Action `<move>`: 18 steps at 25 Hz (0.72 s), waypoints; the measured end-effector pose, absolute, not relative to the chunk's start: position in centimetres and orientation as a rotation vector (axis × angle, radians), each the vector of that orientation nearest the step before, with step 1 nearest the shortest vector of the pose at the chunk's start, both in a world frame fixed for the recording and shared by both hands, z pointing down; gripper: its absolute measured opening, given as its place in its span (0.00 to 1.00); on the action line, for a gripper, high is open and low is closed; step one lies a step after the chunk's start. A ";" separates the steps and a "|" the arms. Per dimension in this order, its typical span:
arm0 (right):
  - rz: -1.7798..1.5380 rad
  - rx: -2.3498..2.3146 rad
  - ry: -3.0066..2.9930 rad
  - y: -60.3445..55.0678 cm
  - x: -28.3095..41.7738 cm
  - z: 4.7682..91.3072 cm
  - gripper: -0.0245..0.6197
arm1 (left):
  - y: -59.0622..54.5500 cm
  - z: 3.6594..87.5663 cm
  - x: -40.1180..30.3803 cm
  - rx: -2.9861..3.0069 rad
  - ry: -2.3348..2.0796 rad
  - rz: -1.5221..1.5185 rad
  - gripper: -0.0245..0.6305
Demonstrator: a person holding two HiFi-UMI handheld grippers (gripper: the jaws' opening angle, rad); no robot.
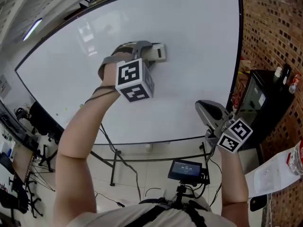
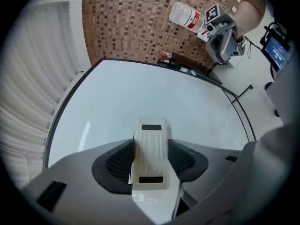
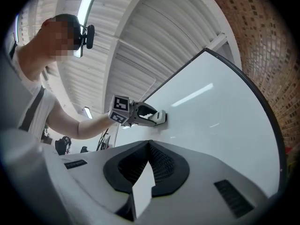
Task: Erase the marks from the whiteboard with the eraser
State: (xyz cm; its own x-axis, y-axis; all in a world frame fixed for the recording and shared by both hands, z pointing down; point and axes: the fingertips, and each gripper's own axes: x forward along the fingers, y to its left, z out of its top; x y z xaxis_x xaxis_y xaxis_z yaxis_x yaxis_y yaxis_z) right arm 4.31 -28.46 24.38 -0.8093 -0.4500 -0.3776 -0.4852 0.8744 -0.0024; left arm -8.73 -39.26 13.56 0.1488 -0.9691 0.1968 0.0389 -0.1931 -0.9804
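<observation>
Left to right. The left gripper [image 1: 150,54] is reaching up to the whiteboard [image 1: 199,37], its marker cube [image 1: 134,81] sitting at the wrist end, toward the person. Its jaws are standing wide and clamping the eraser [image 1: 157,52] by its two long sides. In the left gripper view, the ribbed black pads [image 2: 118,161] are pressing on either flank of the cream eraser [image 2: 151,139], which is projecting forward beyond the jaw tips. Ahead of those tips, the white board surface is filling the view. In the right gripper view, the left gripper [image 3: 157,117] is holding the far end of the eraser [image 3: 161,117] against the board.

The right gripper [image 1: 202,106] is hanging lower and to the right of the left one, just beside the board's lower edge. Its jaws are resting together with nothing between them; in its own view the two pads are meeting along one seam [image 3: 149,149]. Its marker cube [image 1: 235,135] is sitting behind the jaws, nearer the person.

Below and between the two grippers, a small screen [image 1: 186,169] is glowing on a stand. To the right of the right gripper, a black cabinet [image 1: 265,103] is standing against a brick wall [image 1: 270,27]. Farther right, a clear bottle [image 1: 296,157] is showing at the frame's edge.
</observation>
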 end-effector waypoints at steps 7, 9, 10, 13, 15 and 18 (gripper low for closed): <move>0.144 -0.690 2.667 -27.9 3.4 23.6 0.07 | -37.8 11.0 -11.1 -1.589 0.984 -1.186 0.45; 0.138 -0.699 2.663 -28.1 3.6 23.5 0.07 | -37.5 8.8 -12.2 -1.684 1.034 -1.129 0.45; 0.134 -0.705 2.661 -28.3 3.7 23.5 0.07 | -37.3 7.7 -12.7 -1.763 1.053 -1.089 0.45; 0.130 -0.718 2.654 -28.7 4.3 23.6 0.07 | -37.2 4.4 -14.3 -2.050 1.098 -0.913 0.45; 0.131 -0.719 2.654 -29.1 4.5 23.8 0.07 | -37.0 2.2 -15.8 -2.110 1.152 -0.809 0.45; 0.127 -0.713 2.657 -29.5 4.4 23.8 0.07 | -36.5 -1.0 -17.7 -1.997 1.272 -0.685 0.45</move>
State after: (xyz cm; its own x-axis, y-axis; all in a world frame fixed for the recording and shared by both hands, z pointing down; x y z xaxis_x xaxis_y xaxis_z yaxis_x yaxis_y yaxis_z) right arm 4.39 -29.48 23.83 -0.7970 -0.4634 -0.3874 -0.4983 0.8669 -0.0118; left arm -17.74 -36.50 -1.00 0.3888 -0.9181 0.0776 -0.5702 -0.3059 -0.7624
